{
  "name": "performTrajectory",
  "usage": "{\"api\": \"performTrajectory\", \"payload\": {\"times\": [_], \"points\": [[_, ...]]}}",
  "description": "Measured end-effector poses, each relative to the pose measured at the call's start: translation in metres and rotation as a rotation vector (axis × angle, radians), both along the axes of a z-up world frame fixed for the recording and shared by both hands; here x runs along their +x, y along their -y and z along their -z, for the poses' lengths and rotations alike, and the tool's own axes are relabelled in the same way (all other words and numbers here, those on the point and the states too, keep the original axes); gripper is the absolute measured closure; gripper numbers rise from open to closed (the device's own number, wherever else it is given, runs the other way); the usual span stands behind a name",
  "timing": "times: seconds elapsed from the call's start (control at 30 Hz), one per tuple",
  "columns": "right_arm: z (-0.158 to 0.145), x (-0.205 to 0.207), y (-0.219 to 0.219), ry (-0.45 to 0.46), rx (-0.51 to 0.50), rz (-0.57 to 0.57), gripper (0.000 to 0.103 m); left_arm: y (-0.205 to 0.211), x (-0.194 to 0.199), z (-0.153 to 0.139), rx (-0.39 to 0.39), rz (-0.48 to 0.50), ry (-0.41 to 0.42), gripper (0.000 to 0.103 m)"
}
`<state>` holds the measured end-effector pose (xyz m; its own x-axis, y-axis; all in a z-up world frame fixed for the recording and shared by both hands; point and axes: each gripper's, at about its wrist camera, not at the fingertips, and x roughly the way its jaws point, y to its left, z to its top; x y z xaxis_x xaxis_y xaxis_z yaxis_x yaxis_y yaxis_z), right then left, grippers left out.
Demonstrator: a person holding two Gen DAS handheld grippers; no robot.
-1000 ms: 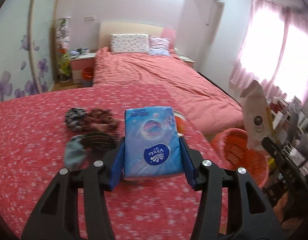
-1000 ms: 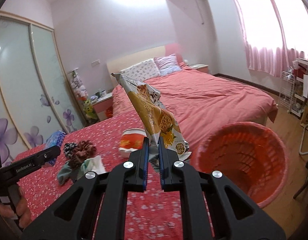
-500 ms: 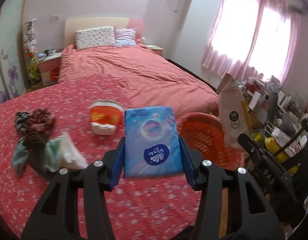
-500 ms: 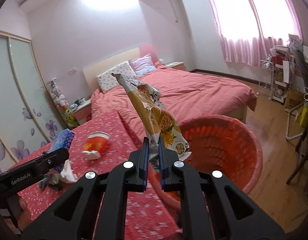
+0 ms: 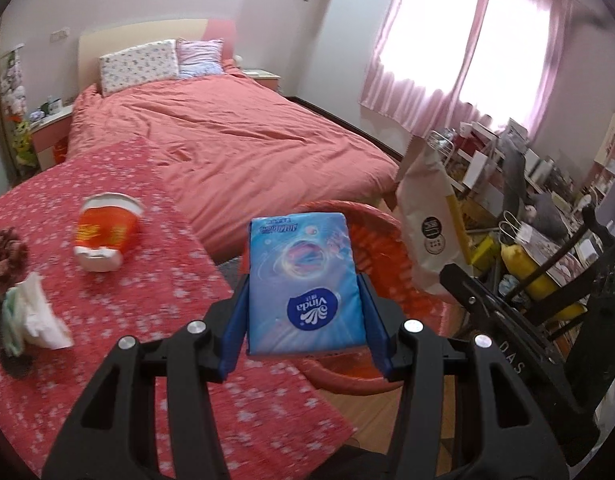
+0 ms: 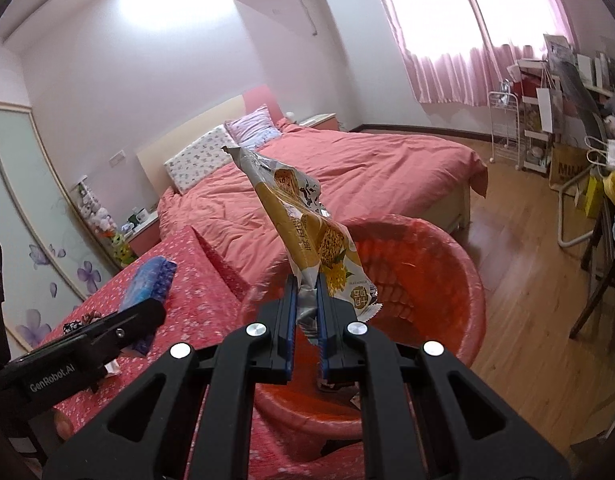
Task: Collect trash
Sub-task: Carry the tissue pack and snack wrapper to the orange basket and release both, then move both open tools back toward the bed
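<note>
My left gripper [image 5: 305, 296] is shut on a blue Vinda tissue pack [image 5: 303, 280] and holds it at the near rim of the red basket [image 5: 373, 240]. My right gripper [image 6: 306, 292] is shut on a yellow snack wrapper [image 6: 307, 232] and holds it upright over the red basket [image 6: 419, 280]. The wrapper's white back also shows in the left wrist view [image 5: 429, 224]. The tissue pack shows in the right wrist view [image 6: 149, 292] in the left gripper [image 6: 79, 356].
On the red flowered table [image 5: 107, 320] lie an orange noodle cup [image 5: 105, 236] on its side, a crumpled white tissue [image 5: 39, 316] and hair scrunchies [image 5: 3, 256]. A bed [image 5: 235, 144] stands behind. Cluttered shelves and a chair [image 5: 547, 248] stand at the right.
Both grippers have swung right from the table toward the basket, each carrying its item. The basket now lies just under the wrapper and in front of the tissue pack.
</note>
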<state>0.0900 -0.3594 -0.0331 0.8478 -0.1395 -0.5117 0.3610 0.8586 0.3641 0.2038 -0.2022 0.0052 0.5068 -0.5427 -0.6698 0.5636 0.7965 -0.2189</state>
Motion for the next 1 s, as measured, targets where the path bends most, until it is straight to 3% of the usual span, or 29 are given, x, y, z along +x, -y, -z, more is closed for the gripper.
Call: {"api": "performTrajectory", "payload": {"times": [0.4, 0.53, 0.57, 0.6, 0.63, 0.73, 1.0], "points": [[0.017, 0.008, 0.023, -0.025, 0.06, 0.014, 0.093, 0.053, 0.015, 0.035, 0.014, 0.079, -0.061, 0.05], [0.023, 0.01, 0.03, -0.04, 0.081, 0.008, 0.09, 0.058, 0.022, 0.047, 0.039, 0.072, -0.078, 0.045], [0.025, 0.011, 0.032, -0.048, 0.085, 0.006, 0.088, 0.057, 0.024, 0.05, 0.045, 0.063, -0.083, 0.04], [0.027, 0.012, 0.032, -0.054, 0.087, 0.007, 0.079, 0.055, 0.025, 0.052, 0.05, 0.054, -0.086, 0.039], [0.028, 0.012, 0.032, -0.059, 0.089, 0.009, 0.069, 0.052, 0.027, 0.054, 0.055, 0.042, -0.088, 0.039], [0.028, 0.009, 0.029, -0.061, 0.076, 0.014, 0.056, 0.038, 0.031, 0.056, 0.07, 0.01, -0.089, 0.038], [0.019, 0.01, 0.024, -0.076, 0.026, 0.02, 0.049, -0.015, 0.028, 0.051, 0.136, -0.086, -0.031, 0.031]]}}
